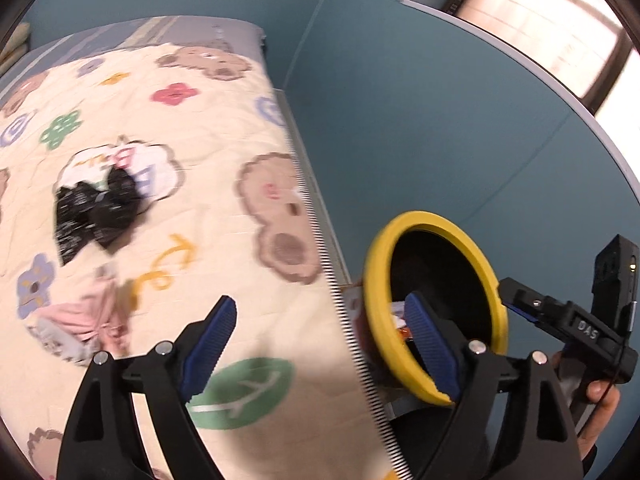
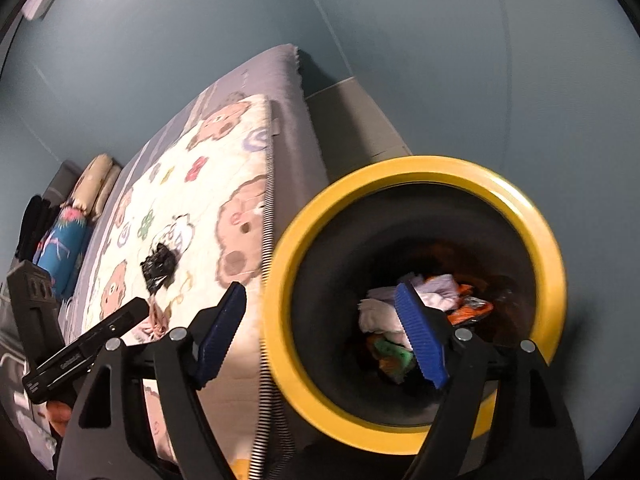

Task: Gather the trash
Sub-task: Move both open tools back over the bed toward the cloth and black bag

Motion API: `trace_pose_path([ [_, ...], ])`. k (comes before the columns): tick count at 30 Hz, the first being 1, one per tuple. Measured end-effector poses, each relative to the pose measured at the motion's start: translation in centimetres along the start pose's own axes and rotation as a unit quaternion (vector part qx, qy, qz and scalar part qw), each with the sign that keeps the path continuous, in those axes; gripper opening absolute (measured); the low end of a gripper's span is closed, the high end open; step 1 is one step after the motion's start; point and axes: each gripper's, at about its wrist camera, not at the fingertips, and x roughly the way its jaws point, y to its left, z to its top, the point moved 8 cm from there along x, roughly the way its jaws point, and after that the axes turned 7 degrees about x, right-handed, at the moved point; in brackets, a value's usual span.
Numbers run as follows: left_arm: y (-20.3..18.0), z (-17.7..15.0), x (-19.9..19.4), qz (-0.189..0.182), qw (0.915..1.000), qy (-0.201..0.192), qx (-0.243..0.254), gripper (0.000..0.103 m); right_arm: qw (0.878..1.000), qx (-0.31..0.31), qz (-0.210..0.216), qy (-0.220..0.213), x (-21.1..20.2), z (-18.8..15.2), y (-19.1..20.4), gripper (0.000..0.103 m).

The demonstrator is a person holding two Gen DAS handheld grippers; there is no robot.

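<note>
Crinkled glossy black plastic scrap lies mid-left on the quilted bear-print bed. Round yellow-rimmed bin holds crumpled wrappers. Left gripper and right gripper: ribbed blue fingers wide apart, empty.

A crumpled plastic bag lies on the quilt, which covers the bed. The trash bin stands just beside the bed's edge, with wrappers and tissues inside it. Pillows lie at the bed's far end.
</note>
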Motion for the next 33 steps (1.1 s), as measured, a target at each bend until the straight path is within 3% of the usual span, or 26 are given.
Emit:
trace_pose_path([
  [18,15.3,-2.6,-4.9,0.093,0.9917,-0.024,-0.086,0.085,0.993,-0.103,0.035,0.043,4.7,-2.2,13.6,0.076],
  [33,20.1,-4.7,-4.0,0.09,0.9882,-0.009,-0.124,0.085,0.982,-0.163,0.055,0.08,9.9,-3.4,21.8,0.077],
])
